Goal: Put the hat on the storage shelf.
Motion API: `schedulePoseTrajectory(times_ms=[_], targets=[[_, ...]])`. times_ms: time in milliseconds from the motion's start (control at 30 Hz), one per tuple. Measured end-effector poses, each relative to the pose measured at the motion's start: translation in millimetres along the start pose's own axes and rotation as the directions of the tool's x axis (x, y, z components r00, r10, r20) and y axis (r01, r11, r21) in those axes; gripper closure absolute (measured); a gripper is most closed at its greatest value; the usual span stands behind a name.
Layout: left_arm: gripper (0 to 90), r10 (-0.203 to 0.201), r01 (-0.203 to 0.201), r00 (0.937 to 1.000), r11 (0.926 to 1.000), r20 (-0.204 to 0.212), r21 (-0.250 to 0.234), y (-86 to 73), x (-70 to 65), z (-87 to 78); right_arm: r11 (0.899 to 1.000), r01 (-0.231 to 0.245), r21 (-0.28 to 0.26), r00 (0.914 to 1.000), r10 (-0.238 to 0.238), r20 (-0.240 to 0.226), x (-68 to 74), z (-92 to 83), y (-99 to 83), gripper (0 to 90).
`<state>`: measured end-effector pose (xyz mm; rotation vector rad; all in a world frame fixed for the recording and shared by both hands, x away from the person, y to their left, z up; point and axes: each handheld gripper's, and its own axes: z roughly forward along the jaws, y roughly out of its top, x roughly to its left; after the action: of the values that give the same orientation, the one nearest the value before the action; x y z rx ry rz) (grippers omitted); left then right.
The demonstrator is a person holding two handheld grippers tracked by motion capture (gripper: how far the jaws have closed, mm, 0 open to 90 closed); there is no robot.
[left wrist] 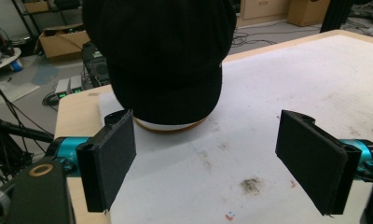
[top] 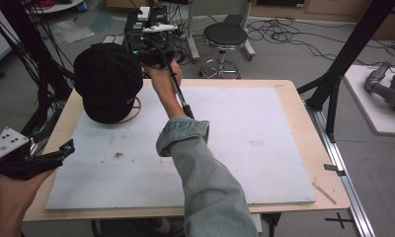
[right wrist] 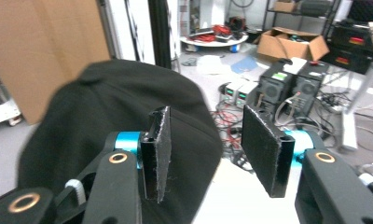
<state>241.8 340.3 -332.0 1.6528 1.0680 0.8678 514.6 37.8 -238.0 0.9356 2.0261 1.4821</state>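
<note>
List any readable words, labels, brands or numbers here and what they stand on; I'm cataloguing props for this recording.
No text can be read.
Black cap: a small pale mark at its edge, too small to read.
Green label on the black equipment box on the floor: blurred, unreadable.
Cardboard boxes: no legible print.

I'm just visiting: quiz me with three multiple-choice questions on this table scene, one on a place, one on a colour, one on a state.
1. Where does the cap sit?
A. far left part of the white board
B. near right corner
C. on the stool

2. What colour is the cap?
A. red
B. black
C. white

3. How do the left tool's jaws stand?
A. clamped on the cap
B. wide apart, nothing between
C. holding a cable

Answers: 1 A, the high view shows it there; 2 B, dark in all views; 3 B, its own view shows bare board between them.
</note>
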Motion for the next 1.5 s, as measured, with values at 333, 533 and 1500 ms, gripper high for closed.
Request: schedulePoseTrajectory(times_ms=[333, 533, 1500], targets=[[20.3, 0.012, -0.012, 0.9991, 0.9998, 0.041, 0.015, 3.5, -9.7, 27.0, 1.000, -0.017, 0.015, 0.9973, 0.016, 0.072, -53.1, -56.4, -19.3, 47.3], [20.3, 0.014, -0.015, 0.9974, 0.9998, 0.071, 0.013, 7.6, -16.4, 44.8, 0.998, -0.037, 0.047, 0.9939, 0.032, 0.106, -83.5, -90.3, -33.4, 40.0], [20.3, 0.043, -0.052, 0.9856, 0.9972, 0.163, 0.053, 11.9, -41.5, 102.1, 0.984, -0.175, -0.029, 0.9507, 0.176, 0.255, -147.5, -245.9, -142.4, 12.5]])
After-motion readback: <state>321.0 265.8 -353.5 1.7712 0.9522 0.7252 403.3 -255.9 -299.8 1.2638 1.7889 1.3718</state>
